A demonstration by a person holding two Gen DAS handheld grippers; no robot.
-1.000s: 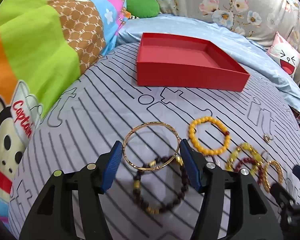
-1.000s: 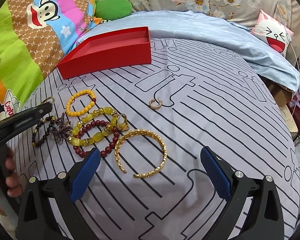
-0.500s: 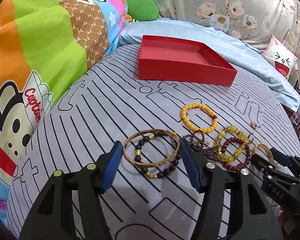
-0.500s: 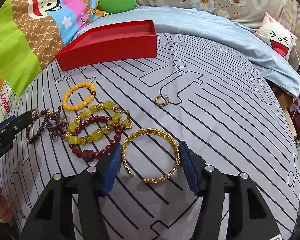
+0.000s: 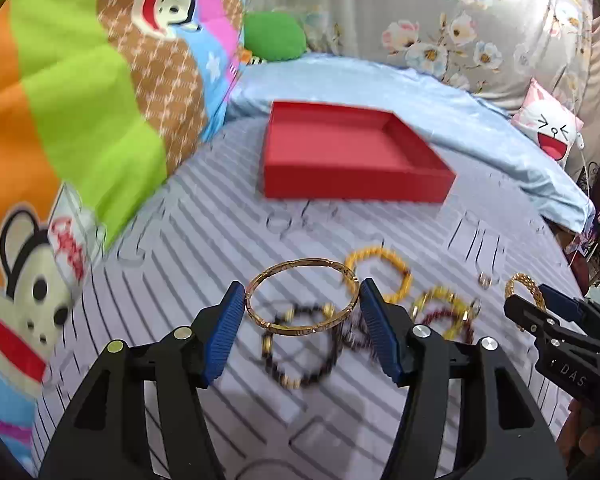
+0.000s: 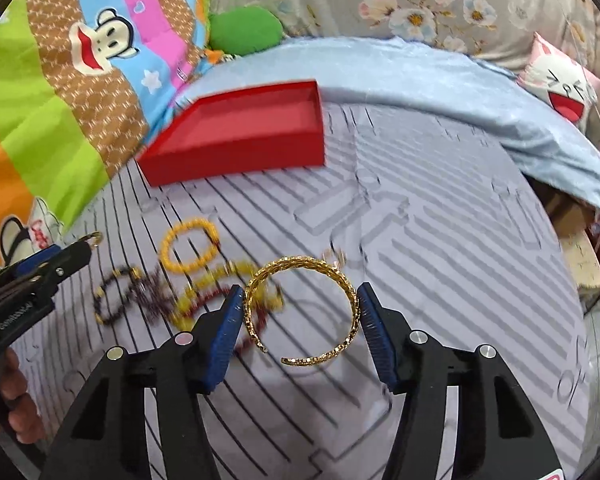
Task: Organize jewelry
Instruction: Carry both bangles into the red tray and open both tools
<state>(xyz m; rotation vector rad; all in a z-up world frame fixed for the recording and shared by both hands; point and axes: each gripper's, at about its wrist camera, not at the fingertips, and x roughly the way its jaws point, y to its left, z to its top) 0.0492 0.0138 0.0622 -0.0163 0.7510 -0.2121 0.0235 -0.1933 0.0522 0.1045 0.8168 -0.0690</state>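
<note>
My left gripper [image 5: 302,312] is shut on a thin gold bangle [image 5: 268,278] and holds it above the grey striped bed cover. My right gripper [image 6: 300,314] is shut on a gold chain-pattern open cuff [image 6: 300,262], also lifted off the cover. An empty red tray [image 5: 356,192] sits further back; it also shows in the right wrist view [image 6: 236,154]. A yellow bead bracelet [image 6: 188,250], a dark bead bracelet [image 5: 300,376] and a yellow-and-red beaded pile [image 5: 444,312] lie on the cover below. A small gold ring [image 5: 485,280] lies to the right.
A cartoon monkey quilt [image 5: 60,120] rises on the left. A light blue sheet [image 5: 480,132] and a white cat-face pillow [image 5: 548,132] lie behind and to the right of the tray. A green cushion [image 5: 274,36] sits at the back.
Both grippers have risen off the cover with their bangles and moved toward the tray. The right gripper closed on the cuff between one second and half a second ago.
</note>
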